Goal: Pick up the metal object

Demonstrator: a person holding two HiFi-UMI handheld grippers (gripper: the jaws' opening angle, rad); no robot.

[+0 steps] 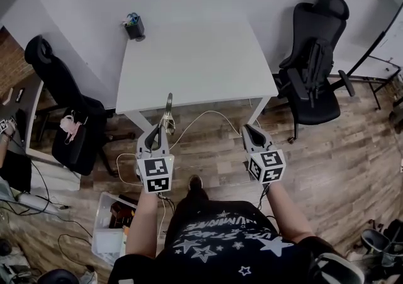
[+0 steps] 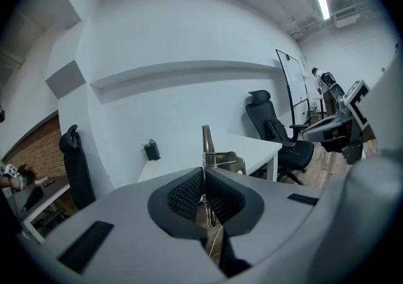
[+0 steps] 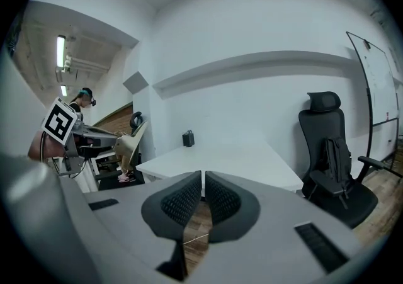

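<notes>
The metal object (image 1: 168, 114), a thin strip with a brassy curved part, sticks up and forward from my left gripper (image 1: 162, 131), which is shut on it. In the left gripper view the strip (image 2: 206, 143) rises from between the closed pads, in front of the white table. My right gripper (image 1: 249, 130) hangs level beside it over the wooden floor, jaws together with nothing between them. The right gripper view shows its pads (image 3: 186, 198) nearly touching and, far left, the left gripper with the object (image 3: 128, 144). Both grippers are short of the table's near edge.
A white table (image 1: 195, 62) stands ahead with a black pen holder (image 1: 134, 27) at its far left corner. Black office chairs stand right (image 1: 315, 68) and left (image 1: 63, 106) of it. A clear plastic box (image 1: 110, 226) and cables lie on the floor at the lower left.
</notes>
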